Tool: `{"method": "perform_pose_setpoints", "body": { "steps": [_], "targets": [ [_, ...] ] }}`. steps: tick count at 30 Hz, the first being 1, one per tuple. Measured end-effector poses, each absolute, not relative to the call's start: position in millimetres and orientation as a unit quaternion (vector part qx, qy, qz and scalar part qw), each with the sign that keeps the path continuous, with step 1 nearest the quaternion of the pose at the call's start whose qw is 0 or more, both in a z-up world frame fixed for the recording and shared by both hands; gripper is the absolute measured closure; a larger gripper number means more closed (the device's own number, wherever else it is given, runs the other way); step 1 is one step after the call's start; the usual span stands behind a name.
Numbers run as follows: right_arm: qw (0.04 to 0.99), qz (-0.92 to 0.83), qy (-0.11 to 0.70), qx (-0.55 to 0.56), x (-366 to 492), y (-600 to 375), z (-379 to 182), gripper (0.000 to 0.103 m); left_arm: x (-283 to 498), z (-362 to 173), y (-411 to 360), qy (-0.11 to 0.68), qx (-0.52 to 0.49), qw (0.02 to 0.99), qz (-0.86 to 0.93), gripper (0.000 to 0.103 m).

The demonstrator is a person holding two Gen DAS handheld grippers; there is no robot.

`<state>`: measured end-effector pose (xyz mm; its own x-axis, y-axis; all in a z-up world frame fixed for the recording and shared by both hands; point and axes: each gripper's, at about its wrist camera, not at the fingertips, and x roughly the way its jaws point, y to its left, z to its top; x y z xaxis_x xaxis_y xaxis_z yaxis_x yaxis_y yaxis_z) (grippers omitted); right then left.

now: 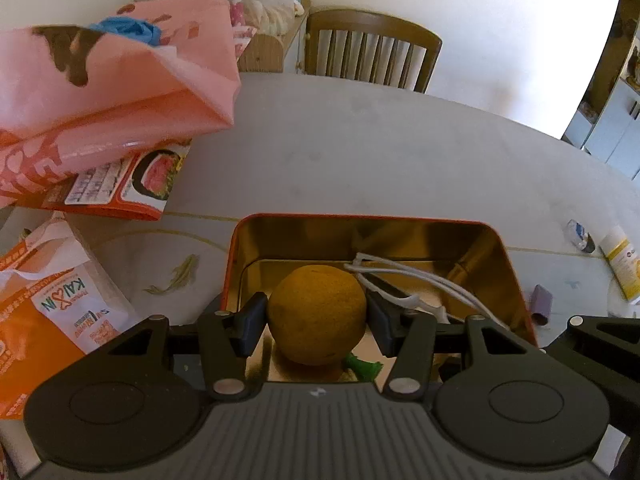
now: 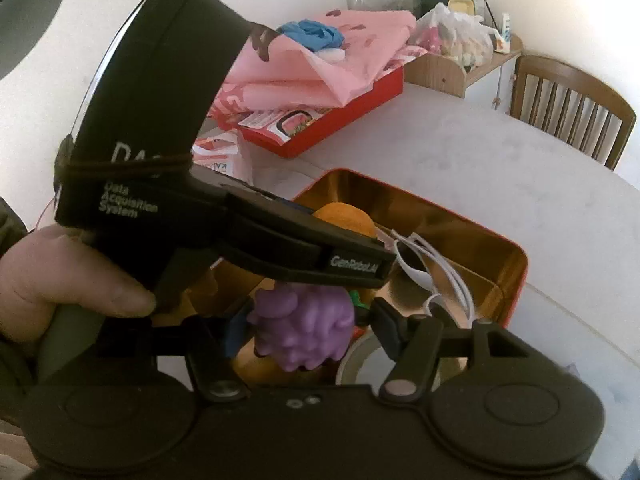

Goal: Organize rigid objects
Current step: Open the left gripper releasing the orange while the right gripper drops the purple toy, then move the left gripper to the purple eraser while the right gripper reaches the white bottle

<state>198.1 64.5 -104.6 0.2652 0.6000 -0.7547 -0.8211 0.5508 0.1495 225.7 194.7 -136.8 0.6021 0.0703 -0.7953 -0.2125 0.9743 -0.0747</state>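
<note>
My left gripper is shut on an orange fruit and holds it inside the open orange tin with a gold lining. The orange also shows in the right wrist view, behind the left gripper's body. White plastic pieces and a green bit lie in the tin. My right gripper is shut on a purple grape bunch toy over the tin's near end.
A pink bag lies on a red box at the far left of the table. Snack packets lie left of the tin. A small bottle and a purple item lie right. A wooden chair stands behind.
</note>
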Motion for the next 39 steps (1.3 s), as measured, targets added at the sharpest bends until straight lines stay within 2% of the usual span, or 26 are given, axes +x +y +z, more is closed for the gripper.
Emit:
{"method": "perform_pose_setpoints", "body": {
  "steps": [9, 23, 30, 32, 39],
  "targets": [
    [0.773, 0.467, 0.404, -0.145, 195.1, 66.8, -111.1, 0.040, 236.1, -148.5, 187.5, 0.449, -0.045, 0.890, 0.065, 0.049],
    [0.782, 0.458, 0.405, -0.123, 196.9, 53.2, -99.6, 0.038, 227.6, -143.4, 189.4, 0.448, -0.055, 0.890, 0.065, 0.048],
    [0.794, 0.447, 0.399, -0.102, 196.4, 31.3, -84.4, 0.034, 216.0, -136.4, 187.6, 0.444, -0.061, 0.891, 0.072, 0.043],
    [0.798, 0.440, 0.401, -0.095, 197.9, 23.9, -81.7, 0.033, 210.8, -132.6, 186.3, 0.436, -0.063, 0.895, 0.072, 0.038],
    [0.813, 0.413, 0.404, -0.066, 199.9, -14.9, -71.5, 0.030, 198.0, -118.3, 176.0, 0.423, -0.059, 0.901, 0.077, 0.038]
  ]
}}
